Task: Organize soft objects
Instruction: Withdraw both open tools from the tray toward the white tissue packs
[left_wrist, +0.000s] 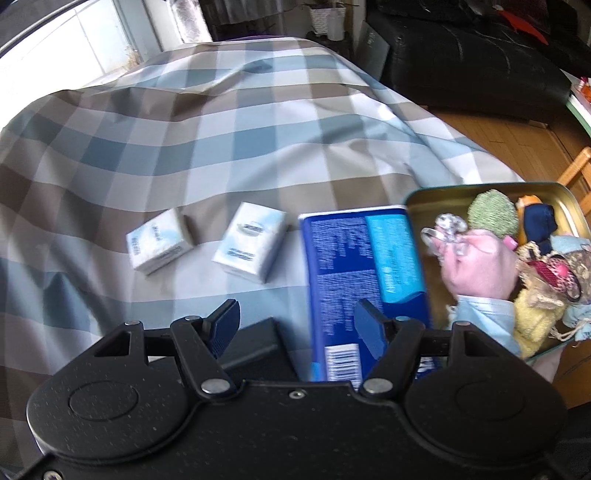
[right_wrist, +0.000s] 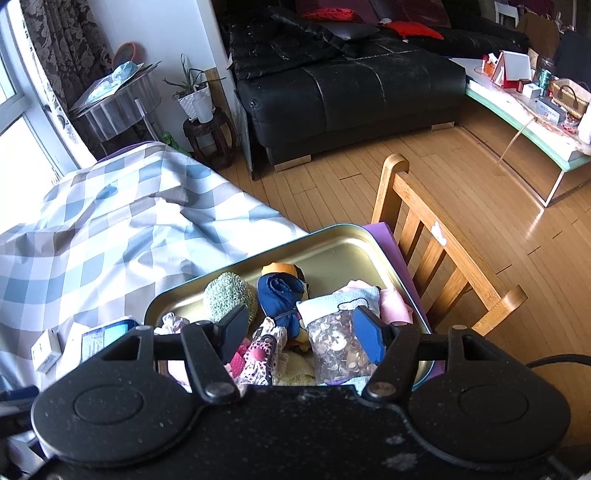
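Where checked cloth (left_wrist: 221, 140) rumples, glossy rounded tin (right_wrist: 332, 251)

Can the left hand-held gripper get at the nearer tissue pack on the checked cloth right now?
Probably yes. The left hand-held gripper is open and holds nothing, and the tissue pack lies in the open on the checked cloth just ahead, apart from the second pack and the blue box.

1. I take the gold metal tin (right_wrist: 332, 254) as my landmark: its far half is bare floor, open to my jaws.
2. Its near half is packed with soft fabric items (right_wrist: 280, 332).
3. Just left of it, a blue flat carton (left_wrist: 354, 273) blocks the way.
4. Further left, two white tissue packs (left_wrist: 207, 245); beyond them the checked blue-and-brown cloth (left_wrist: 221, 129) lies open.
5. Right of the tin, a wooden slatted chair back (right_wrist: 436, 236) hems the approach.
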